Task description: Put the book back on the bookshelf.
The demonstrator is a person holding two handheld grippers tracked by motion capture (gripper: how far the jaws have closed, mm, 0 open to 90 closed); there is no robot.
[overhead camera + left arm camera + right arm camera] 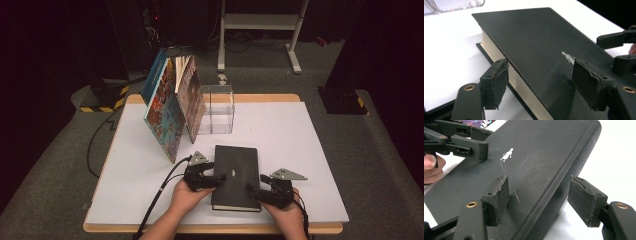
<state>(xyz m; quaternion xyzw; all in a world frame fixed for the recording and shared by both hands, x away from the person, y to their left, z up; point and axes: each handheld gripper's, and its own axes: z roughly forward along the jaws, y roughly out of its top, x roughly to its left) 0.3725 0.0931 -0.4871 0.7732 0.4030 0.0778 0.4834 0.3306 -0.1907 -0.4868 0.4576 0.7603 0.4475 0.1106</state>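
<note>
While both my hands rest at the near edge of the white table, my left gripper stands fairly wide at the black hardcover book: one pad sits against the front cover's edge by the page block, the other lies over the cover, and I cannot tell whether they press. My right gripper also stands fairly wide and straddles the book's spine side, one pad on the cover, the other just off the spine, with no squeeze showing. That book lies flat near me, between the two grippers, a small white figure printed on its cover. Counting: one black book, three picture books standing upright farther back on the left, and one clear plastic box just beside them.
</note>
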